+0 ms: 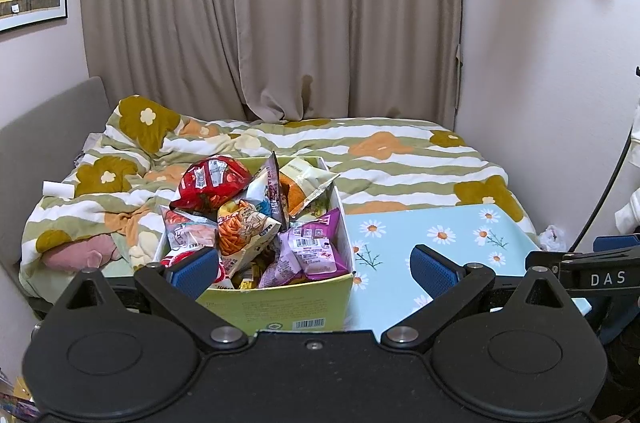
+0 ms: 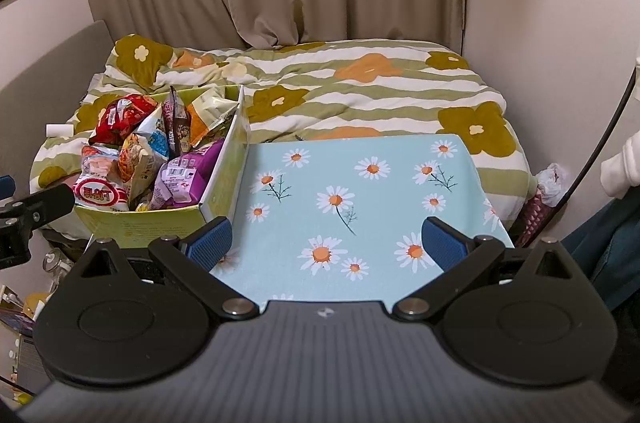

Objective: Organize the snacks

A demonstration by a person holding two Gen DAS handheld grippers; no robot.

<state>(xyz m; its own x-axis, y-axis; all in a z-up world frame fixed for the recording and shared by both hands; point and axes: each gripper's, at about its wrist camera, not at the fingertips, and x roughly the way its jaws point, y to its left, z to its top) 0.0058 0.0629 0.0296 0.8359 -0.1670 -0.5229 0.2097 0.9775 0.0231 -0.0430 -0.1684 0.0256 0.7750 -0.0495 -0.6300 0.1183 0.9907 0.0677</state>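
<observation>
Left wrist view: the left tongs (image 1: 314, 269) gape, released, before a green box (image 1: 280, 307) heaped with light, crinkly snack packets (image 1: 248, 223) (best pinched by a sealed edge). Right wrist view: the right tongs (image 2: 326, 243), likewise released, hover over the daisy-print tabletop (image 2: 360, 183) beside the box.
</observation>
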